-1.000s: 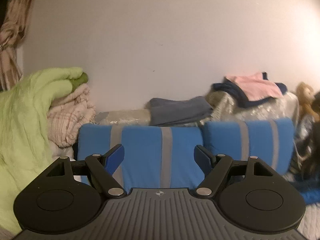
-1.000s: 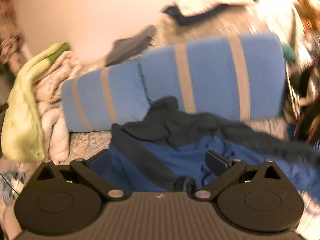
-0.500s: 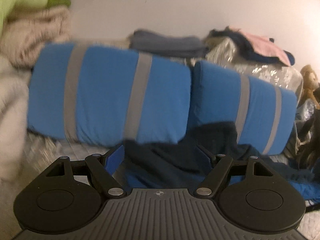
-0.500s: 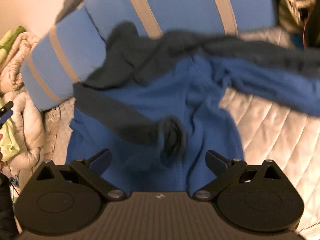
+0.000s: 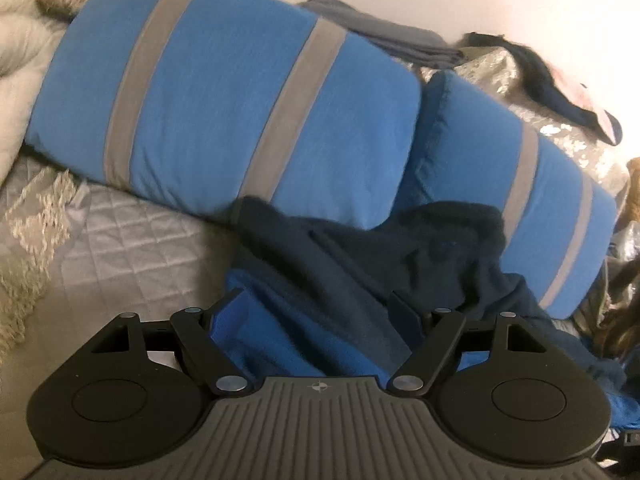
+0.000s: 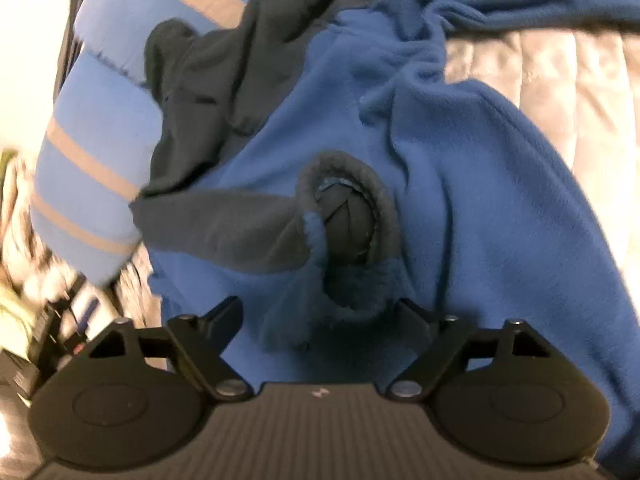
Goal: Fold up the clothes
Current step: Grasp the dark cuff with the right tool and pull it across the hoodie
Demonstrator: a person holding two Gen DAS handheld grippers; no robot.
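Both hand-held grippers lower now, left (image 5: 316, 312) spread, right (image 6: 320, 316) closing, over blue fleece (image 6: 460, 200) beside bare quilt (image 5: 120, 248).

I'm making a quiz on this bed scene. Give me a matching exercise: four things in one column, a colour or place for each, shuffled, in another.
Things:
1. fleece garment
2. striped pillow
3. quilted bedspread
4. folded grey cloth

Descriptions:
A. pale, stitched in diamonds
B. blue with grey bands
C. behind the pillows, by the wall
D. blue with dark navy trim, crumpled on the bed

Pairs: 1-D, 2-B, 3-A, 4-C
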